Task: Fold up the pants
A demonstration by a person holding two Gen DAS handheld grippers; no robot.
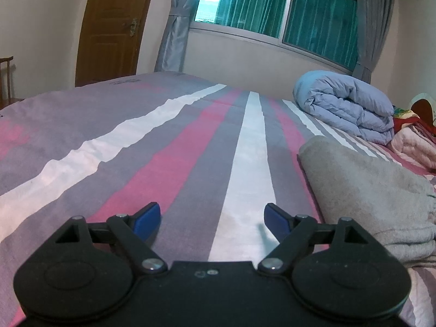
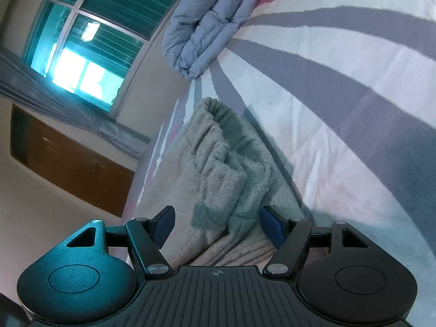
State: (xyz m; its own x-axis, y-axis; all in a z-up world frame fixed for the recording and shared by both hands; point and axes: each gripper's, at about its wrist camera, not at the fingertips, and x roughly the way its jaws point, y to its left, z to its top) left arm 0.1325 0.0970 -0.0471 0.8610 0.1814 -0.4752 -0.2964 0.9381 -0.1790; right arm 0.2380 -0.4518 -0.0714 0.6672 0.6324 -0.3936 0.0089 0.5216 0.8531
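Note:
The grey fleece pants [image 1: 368,190] lie folded in a thick bundle on the striped bed sheet [image 1: 163,150], at the right of the left wrist view. My left gripper [image 1: 212,212] hovers open over bare sheet just left of the bundle, with nothing between its blue pads. The right wrist view is rolled sideways. In it the pants [image 2: 218,158] stretch away from my right gripper [image 2: 216,218], their creased folds lying between its two fingers. Those jaws stand wide and do not pinch the cloth.
A folded light-blue duvet [image 1: 346,103] lies at the far side of the bed, with pink bedding [image 1: 414,144] beside it. It shows again as the duvet [image 2: 209,19] in the right wrist view. Beyond the bed are a window [image 1: 272,5] with grey curtains and a brown door [image 1: 109,27].

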